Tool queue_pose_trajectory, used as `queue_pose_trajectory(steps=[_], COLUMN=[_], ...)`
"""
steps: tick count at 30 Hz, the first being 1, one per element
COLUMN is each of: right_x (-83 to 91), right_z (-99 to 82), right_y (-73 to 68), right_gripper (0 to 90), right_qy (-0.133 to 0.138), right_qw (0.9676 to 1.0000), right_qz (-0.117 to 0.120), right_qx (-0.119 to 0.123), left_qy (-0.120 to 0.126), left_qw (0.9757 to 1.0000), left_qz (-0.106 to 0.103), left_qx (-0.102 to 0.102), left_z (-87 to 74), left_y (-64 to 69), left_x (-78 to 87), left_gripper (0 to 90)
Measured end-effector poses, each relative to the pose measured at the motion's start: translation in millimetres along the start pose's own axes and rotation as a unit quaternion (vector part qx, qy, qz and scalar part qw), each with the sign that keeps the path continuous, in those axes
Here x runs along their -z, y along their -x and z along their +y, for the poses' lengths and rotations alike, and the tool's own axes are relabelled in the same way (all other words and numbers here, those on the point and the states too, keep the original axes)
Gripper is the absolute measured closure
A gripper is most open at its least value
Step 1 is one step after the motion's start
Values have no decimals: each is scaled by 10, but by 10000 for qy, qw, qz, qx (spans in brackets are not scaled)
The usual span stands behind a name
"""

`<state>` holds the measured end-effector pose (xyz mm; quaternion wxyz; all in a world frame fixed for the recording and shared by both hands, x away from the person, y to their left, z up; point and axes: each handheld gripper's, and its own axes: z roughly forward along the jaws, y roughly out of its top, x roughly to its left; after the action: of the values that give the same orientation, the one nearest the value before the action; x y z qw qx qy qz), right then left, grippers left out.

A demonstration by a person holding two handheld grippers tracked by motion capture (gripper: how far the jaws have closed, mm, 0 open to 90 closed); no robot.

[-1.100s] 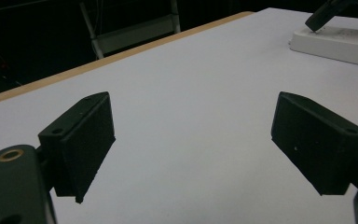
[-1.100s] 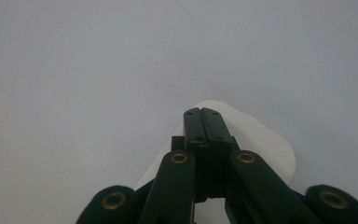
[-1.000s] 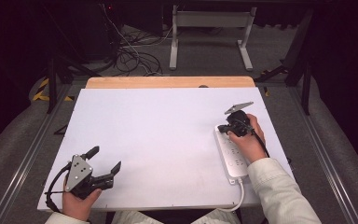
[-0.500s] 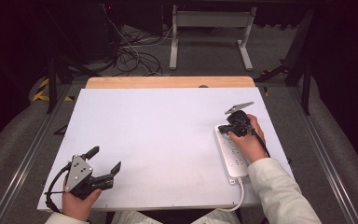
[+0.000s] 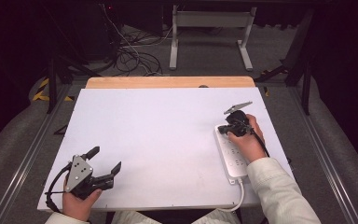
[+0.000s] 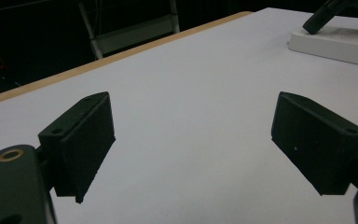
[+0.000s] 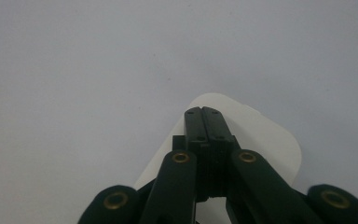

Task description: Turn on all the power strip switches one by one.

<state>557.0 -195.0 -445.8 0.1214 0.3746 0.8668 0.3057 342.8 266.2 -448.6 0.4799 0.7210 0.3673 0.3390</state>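
A wide white tabletop [image 5: 158, 140] with a pale wooden strip [image 5: 168, 82] along its far edge carried the scene. On it, near the right edge, lay a long white plastic power strip [image 5: 233, 161], flat and running roughly front to back, its white cable [image 5: 237, 198] curling off the near edge. The left gripper [image 5: 103, 164] sat low at the near left corner, whether touching the surface was unclear.

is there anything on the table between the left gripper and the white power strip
Nothing visible: only bare white table top lies between the open left gripper and the white plastic power strip, where the right gripper rests with its jaws shut.
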Motion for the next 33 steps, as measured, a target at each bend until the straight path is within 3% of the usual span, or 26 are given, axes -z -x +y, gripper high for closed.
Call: queue_pose_trajectory(steps=[9, 11, 14, 16, 27, 33], right_x=[-7, 31, 151, 231, 453, 620], right_z=[7, 9, 24, 52, 40, -12], right_y=[-27, -27, -59, -83, -157, -203], right_gripper=[900, 900, 900, 900, 900, 672], right_qy=[-40, 73, 519, 648, 876, 1163], right_qw=[9999, 9999, 9986, 9978, 9957, 9929], right_qz=[-95, -107, 41, 46, 25, 26], right_qx=[66, 97, 58, 100, 288, 261], left_qy=[3, 0, -20, -27, -4, -2], left_qw=[10000, 10000, 10000, 10000, 10000, 10000], left_qz=[-3, 8, 4, 15, 24, 25], left_qx=[17, 11, 51, 20, 37, 25], left_z=[1, 1, -1, 0, 2, 1], left_y=[0, -6, -11, -12, -8, -9], left_x=[-2, -3, -15, -18, -11, -4], left_gripper=[137, 137, 137, 137, 137, 137])
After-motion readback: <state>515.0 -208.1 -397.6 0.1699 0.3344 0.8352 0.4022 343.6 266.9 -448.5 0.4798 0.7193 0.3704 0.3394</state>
